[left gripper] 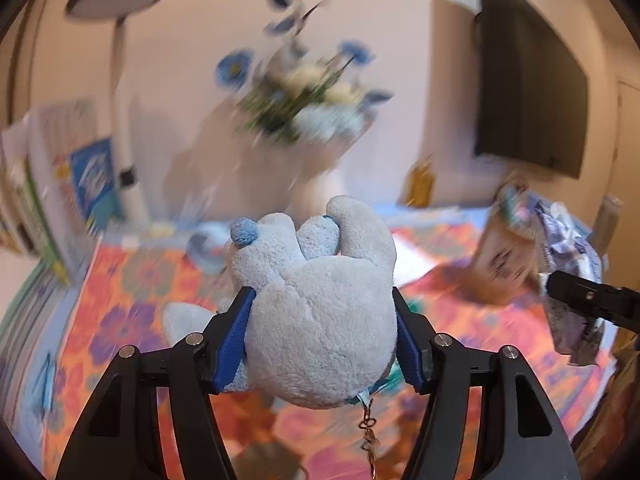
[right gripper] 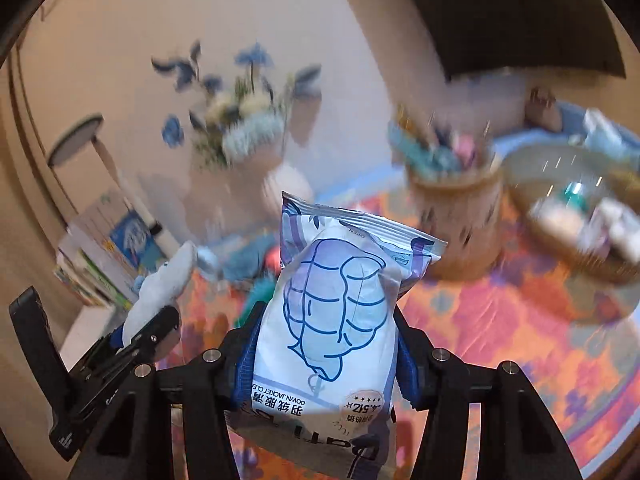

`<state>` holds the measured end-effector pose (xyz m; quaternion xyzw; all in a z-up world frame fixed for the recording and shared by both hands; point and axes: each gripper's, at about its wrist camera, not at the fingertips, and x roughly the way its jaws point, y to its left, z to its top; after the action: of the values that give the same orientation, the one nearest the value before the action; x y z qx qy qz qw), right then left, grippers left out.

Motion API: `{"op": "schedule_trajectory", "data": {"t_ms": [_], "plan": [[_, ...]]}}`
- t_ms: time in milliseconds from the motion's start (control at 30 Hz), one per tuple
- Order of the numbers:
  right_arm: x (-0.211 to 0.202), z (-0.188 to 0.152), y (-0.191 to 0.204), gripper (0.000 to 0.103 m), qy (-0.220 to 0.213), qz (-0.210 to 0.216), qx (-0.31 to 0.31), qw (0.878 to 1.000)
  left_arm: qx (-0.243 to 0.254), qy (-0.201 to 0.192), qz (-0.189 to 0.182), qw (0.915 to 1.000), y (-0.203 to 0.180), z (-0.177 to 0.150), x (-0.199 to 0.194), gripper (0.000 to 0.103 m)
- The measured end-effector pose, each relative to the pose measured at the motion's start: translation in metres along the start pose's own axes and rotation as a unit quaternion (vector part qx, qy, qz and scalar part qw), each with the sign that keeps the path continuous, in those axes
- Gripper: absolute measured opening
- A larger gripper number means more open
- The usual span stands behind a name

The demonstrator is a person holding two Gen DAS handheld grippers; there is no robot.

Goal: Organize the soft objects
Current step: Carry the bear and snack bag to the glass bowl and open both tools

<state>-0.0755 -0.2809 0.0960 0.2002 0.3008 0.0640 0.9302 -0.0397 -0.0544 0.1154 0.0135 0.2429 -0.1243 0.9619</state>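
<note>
A pale blue plush toy [left gripper: 320,320] with a small keychain hanging below it fills the left wrist view. My left gripper [left gripper: 322,302] is shut on it, with the blue pads pressed into both its sides, above the floral tablecloth [left gripper: 120,320]. A white and purple packet of wipes [right gripper: 340,312] with a jacket drawing stands upright in my right gripper [right gripper: 326,320], which is shut on its sides. The right wrist view also shows the left gripper [right gripper: 160,324] and the plush toy [right gripper: 160,288] at lower left. The packet [left gripper: 568,240] appears at the right of the left wrist view.
A woven basket [right gripper: 452,216] filled with soft items stands at the back right, beside a clear round bowl [right gripper: 580,216] of small goods. A vase of blue and white flowers [left gripper: 304,96], a white lamp [left gripper: 124,120] and stacked books [left gripper: 52,184] line the back wall.
</note>
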Motion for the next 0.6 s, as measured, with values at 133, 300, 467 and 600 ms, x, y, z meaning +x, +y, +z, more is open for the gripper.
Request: {"op": "schedule_trajectory", "data": {"t_ms": [133,300,467,600], "plan": [[-0.033,0.027,-0.021,0.055,-0.049,-0.019,0.008,0.999,0.025,-0.035,-0.029,0.9986,-0.046,0.034,-0.012,0.061],[-0.082,0.066,-0.077,0.055,-0.123,-0.047,0.06,0.99,0.059,-0.055,-0.079,0.9936,-0.108,0.07,-0.018,0.061],[-0.114,0.1,-0.143,0.055,-0.16,-0.108,0.108,0.975,0.024,-0.03,-0.19,0.9811,-0.172,0.114,0.004,0.061],[-0.111,0.11,-0.189,0.055,-0.138,-0.148,0.146,0.968,0.019,-0.013,-0.233,0.9721,-0.22,0.123,0.03,0.061]]}}
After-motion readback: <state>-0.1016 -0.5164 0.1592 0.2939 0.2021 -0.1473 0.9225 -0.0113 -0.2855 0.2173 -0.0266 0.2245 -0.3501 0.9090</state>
